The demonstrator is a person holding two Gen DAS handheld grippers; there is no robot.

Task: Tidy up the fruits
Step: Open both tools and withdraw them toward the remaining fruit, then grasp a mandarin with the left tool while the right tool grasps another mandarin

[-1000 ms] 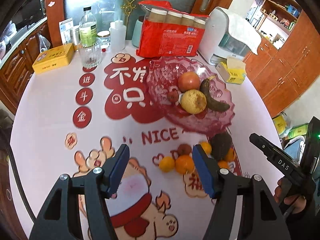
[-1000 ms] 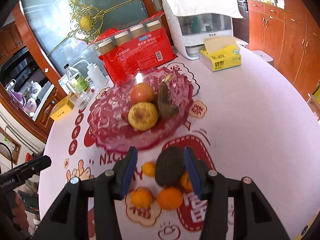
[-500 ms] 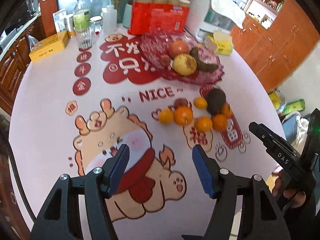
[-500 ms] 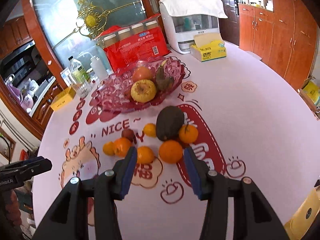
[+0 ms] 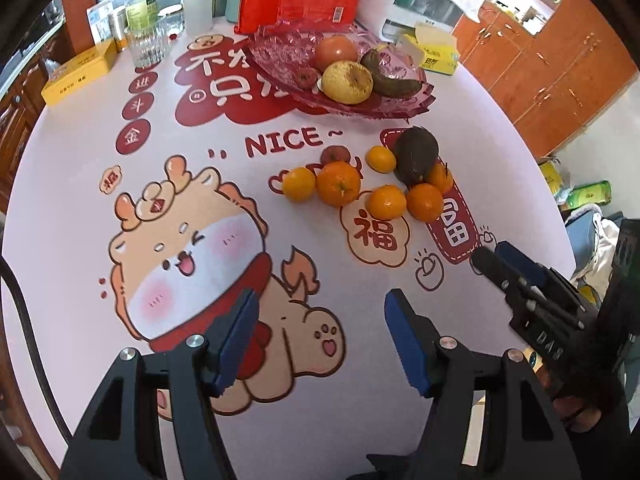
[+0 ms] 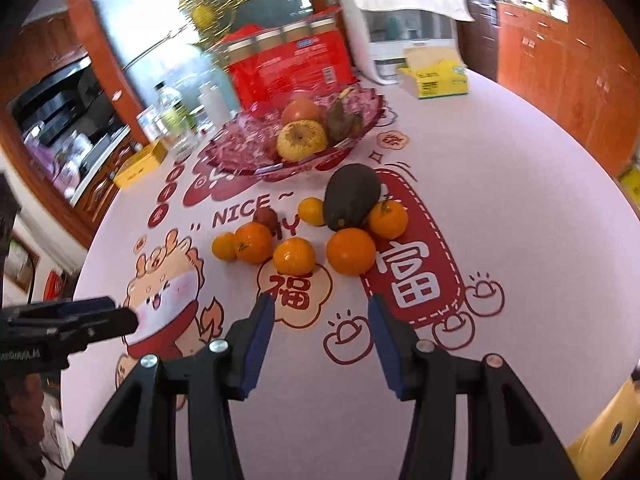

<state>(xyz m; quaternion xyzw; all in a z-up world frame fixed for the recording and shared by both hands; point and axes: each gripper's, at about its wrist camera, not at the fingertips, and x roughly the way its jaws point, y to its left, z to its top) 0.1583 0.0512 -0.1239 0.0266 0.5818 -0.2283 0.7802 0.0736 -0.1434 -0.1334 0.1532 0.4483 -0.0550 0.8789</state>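
Fingers of the left gripper (image 5: 320,336) are standing spread apart with nothing between the blue pads, hovering over the cartoon-printed pale tablecloth (image 5: 80,184). Fingers of the right gripper (image 6: 320,336) are likewise gaping and carrying nothing, pointing toward the loose fruit. A dark green oval avocado (image 6: 351,196) is lying on the cloth, touching a small orange tangerine (image 6: 387,218) and sitting just beside a larger round orange (image 6: 351,251). More tangerines (image 6: 294,256) and one small reddish fruit (image 6: 267,216) are clustering to its left. Beyond them, a pink cut-glass fruit dish (image 6: 240,148) is holding a yellow blemished pear (image 6: 301,140), a red-orange apple (image 6: 301,110) and a blackened banana (image 6: 340,120). A red packet of paper cups (image 6: 288,66) is standing behind the dish.
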